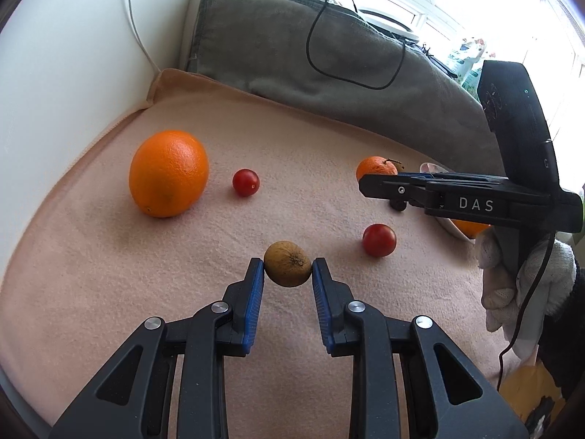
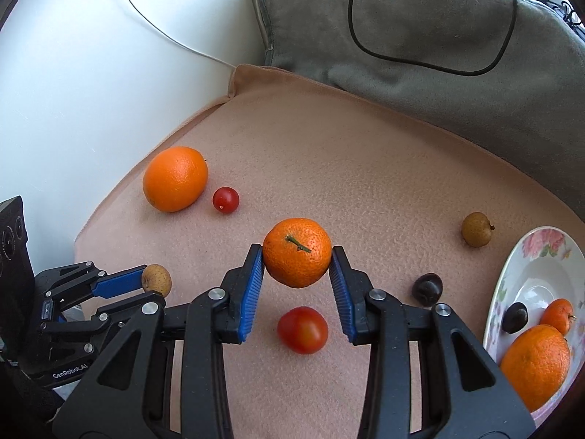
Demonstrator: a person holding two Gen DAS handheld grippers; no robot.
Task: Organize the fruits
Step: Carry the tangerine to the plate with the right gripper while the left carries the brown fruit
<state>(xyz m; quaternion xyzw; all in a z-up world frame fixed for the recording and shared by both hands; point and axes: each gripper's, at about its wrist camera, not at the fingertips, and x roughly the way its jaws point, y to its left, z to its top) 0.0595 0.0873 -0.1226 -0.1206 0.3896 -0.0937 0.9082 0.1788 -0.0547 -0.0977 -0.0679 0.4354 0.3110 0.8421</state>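
Note:
My left gripper (image 1: 287, 269) is shut on a small brown fruit (image 1: 287, 263), held just above the pink cloth (image 1: 109, 292); the right wrist view shows the same fruit (image 2: 157, 280) at the lower left. A stemmed mandarin (image 2: 297, 252) sits between the blue pads of my right gripper (image 2: 297, 259), which press on both its sides. On the cloth lie a large orange (image 2: 174, 179), a cherry tomato (image 2: 225, 200), a bigger tomato (image 2: 302, 330), a dark plum (image 2: 427, 289) and a second brown fruit (image 2: 476, 234).
A flowered plate (image 2: 541, 256) at the right edge holds an orange, a mandarin and a dark fruit. A grey cushion (image 2: 420, 36) with a black cable loop on it borders the cloth at the back. A white wall (image 1: 73, 73) stands at the left. A gloved hand (image 1: 512, 278) holds the right gripper.

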